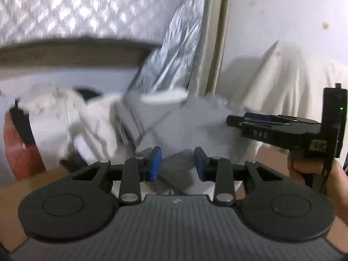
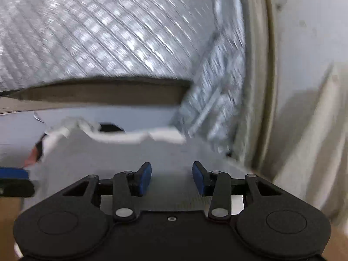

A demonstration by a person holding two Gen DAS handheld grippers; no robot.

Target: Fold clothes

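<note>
A grey garment [image 1: 191, 126] with a white collar edge [image 1: 165, 95] lies crumpled on the surface, beside a white piece of clothing [image 1: 65, 117]. My left gripper [image 1: 178, 163] sits low at its near edge, and a raised fold of grey cloth fills the gap between the blue pads [image 1: 155, 163]. My right gripper [image 1: 231, 121] reaches in from the right, held by a hand [image 1: 326, 178], level over the garment. In the right wrist view the right gripper [image 2: 171, 178] stands open over the flat grey garment [image 2: 130, 152], nothing between its pads. The left gripper [image 2: 13, 174] shows at the left edge.
A quilted silver sheet [image 1: 76, 6] hangs behind, above a dark ledge [image 1: 71, 54]. A cream cloth [image 1: 289, 80] drapes at the right against a pale wall [image 1: 282, 10]. A reddish-brown object [image 1: 19, 148] stands at the left. Both views are blurred.
</note>
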